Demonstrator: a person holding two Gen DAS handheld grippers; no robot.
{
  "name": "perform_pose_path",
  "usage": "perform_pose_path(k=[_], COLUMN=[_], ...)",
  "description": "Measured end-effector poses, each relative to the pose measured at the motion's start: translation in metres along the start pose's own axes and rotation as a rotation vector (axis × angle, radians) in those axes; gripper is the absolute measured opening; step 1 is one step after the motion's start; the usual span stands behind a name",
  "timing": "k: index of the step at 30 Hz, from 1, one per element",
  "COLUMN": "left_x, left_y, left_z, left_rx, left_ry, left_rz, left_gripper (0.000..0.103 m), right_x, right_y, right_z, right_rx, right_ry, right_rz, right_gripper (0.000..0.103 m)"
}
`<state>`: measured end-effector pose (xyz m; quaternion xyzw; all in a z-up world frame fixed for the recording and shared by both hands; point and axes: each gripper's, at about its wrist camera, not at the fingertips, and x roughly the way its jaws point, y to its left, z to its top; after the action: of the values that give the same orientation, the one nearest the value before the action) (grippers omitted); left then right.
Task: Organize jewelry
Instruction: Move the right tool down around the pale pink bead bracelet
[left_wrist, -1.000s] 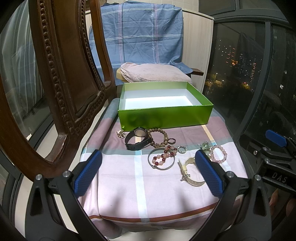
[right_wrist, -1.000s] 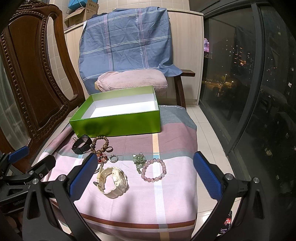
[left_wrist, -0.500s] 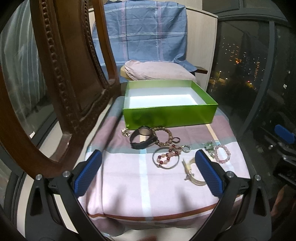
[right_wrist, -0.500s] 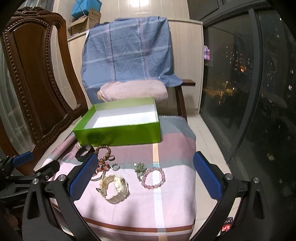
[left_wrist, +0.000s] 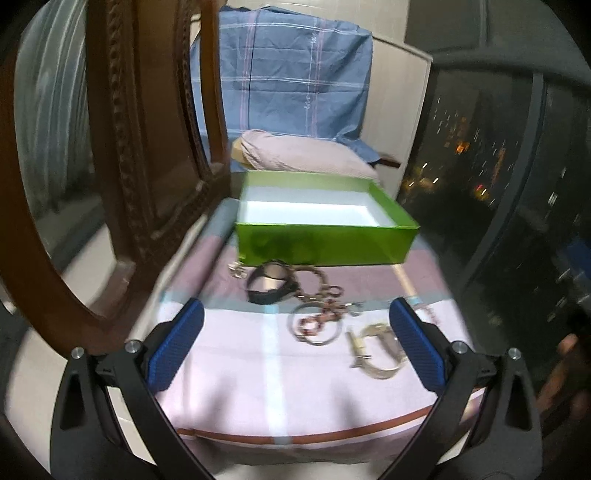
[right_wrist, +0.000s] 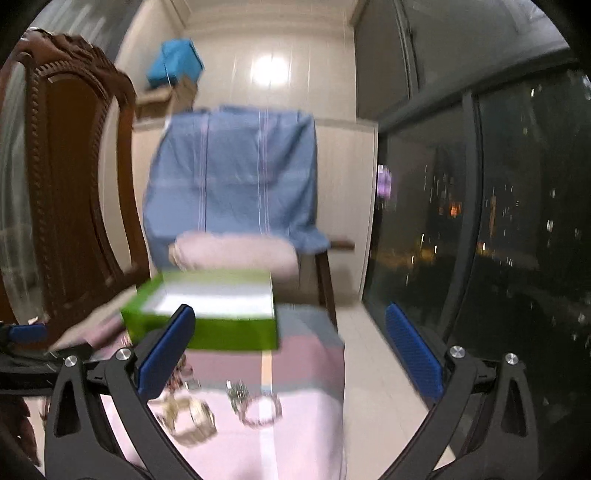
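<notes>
Left wrist view: one green box (left_wrist: 325, 247), two watches, both tools empty.

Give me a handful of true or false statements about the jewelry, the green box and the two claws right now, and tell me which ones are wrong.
1. The green box has its lid on. False: it is open on top and its white inside shows bare.
2. The black watch lies on the cloth just in front of the box. True.
3. The left claw is clamped on the cream watch. False: its jaws stand wide apart and hold nothing.
4. The right claw is open and empty. True.
5. The pink bead bracelet is inside the box. False: it lies on the striped cloth, out in front of the box.
</notes>
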<state>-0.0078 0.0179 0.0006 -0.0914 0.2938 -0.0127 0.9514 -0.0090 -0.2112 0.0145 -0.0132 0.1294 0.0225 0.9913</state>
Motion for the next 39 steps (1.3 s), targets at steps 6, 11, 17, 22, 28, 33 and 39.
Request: perform_pose_path(k=[6,11,17,22,28,33,39], left_x=[-0.002,-0.002,0.001,0.0,0.014,0.028,0.052], left_y=[-0.007,-0.02,-0.001,0.018,0.015,0.001,-0.016], left_z=[-0.002,0.001,0.012,0.018,0.007,-0.004,-0.011], left_rx=[0.059,0.203,0.136,0.064,0.118,0.189,0.255], left_ry=[-0.029,-0.027,0.02,0.015,0.067,0.124,0.189], left_rz=[0.071,0.115,0.11,0.098,0.075,0.042,0.013], left_gripper=[0.099,0.099,0.099,0.099,0.099,0.093,0.076], right_x=[0.022,0.058,0.089,0.117,0.144,0.151,0.153], right_y=[-0.013,-0.007,0.017,0.017,0.023,0.023,0.025], right_z=[-0.011,-0.041,-0.064,-0.075,-0.087,-0.087,-0.09], right_rx=[-0.032,-0.124,-0.25,-0.235,-0.211,-0.167,-0.112], right_ry=[0.09,0.299,0.408,0.502,0.635,0.666,0.692], right_rz=[-0.03,-0.01,0.031,0.036,0.088,0.158,0.24], right_gripper=[0.1,0.1,0.072,0.065,0.062,0.036,0.008])
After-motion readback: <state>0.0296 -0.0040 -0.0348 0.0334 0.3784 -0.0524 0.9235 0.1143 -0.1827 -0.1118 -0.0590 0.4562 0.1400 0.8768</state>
